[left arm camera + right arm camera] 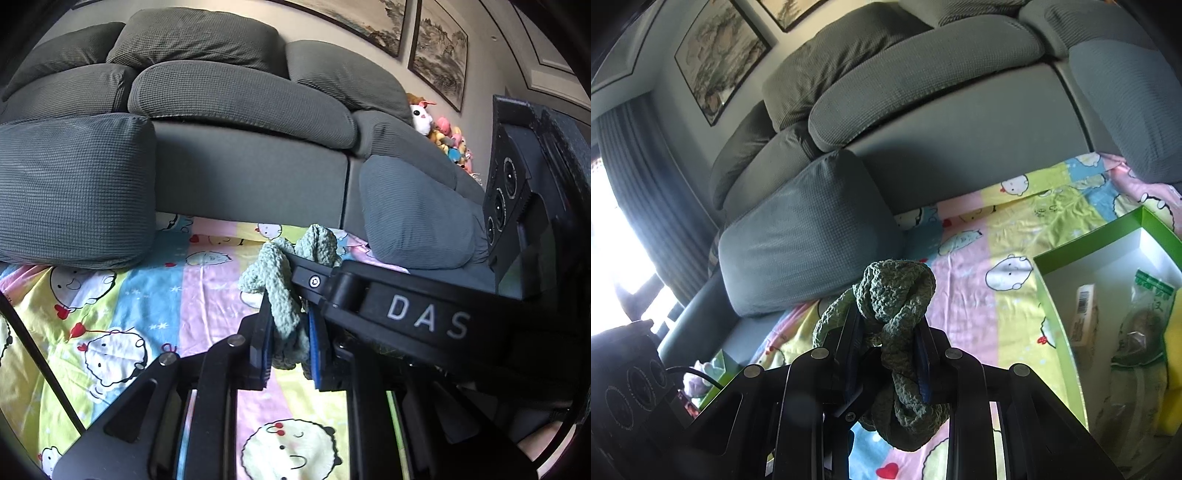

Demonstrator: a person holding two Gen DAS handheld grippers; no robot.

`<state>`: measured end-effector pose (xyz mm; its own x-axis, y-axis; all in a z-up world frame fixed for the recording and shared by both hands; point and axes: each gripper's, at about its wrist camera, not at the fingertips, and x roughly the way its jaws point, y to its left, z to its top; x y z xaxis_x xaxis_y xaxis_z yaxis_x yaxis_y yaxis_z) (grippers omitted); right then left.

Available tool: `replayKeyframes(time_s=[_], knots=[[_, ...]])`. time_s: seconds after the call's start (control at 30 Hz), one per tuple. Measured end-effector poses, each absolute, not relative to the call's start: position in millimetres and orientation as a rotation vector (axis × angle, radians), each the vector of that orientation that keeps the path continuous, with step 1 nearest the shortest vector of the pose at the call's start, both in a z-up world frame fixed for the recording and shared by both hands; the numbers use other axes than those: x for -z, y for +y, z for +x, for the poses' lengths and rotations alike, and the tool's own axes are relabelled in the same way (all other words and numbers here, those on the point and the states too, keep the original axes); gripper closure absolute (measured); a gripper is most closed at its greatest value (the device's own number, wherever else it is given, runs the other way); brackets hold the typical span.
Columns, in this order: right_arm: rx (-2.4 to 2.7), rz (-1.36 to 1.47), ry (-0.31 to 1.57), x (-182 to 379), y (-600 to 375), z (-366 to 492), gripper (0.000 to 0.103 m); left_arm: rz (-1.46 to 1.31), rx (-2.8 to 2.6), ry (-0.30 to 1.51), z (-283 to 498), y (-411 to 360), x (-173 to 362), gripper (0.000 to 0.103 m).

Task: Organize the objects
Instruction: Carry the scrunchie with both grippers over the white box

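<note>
A green knitted cloth (284, 291) hangs bunched between both grippers above the cartoon-print sheet (129, 314). My left gripper (290, 332) is shut on its lower part. My right gripper (890, 339) is shut on the same knitted cloth (897, 295), and its black finger crosses in from the right in the left wrist view (314, 280). An open green box (1056, 295) with a white inside lies on the sheet at the right. It holds a small carton (1084, 317), a green-labelled packet (1145, 332) and a yellow sponge (1174, 376).
A grey sofa with loose cushions (229, 96) backs the sheet. A grey pillow (74, 188) lies at the left, another (417, 214) at the right. Plush toys (443, 136) are piled at the sofa's far end. Framed pictures hang on the wall.
</note>
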<state>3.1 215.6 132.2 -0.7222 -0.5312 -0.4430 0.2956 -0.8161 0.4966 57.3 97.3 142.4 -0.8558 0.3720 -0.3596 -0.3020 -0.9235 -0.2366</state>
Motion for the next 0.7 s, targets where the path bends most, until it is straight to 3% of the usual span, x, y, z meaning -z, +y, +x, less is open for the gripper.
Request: replayKeyframes(time_s=[0.7], knots=[[2.559, 0.756, -0.78, -128.4, 282.5, 11.8, 0.075, -0.562, -2.614, -0.08, 47.0, 155.9, -152.1, 0.089]])
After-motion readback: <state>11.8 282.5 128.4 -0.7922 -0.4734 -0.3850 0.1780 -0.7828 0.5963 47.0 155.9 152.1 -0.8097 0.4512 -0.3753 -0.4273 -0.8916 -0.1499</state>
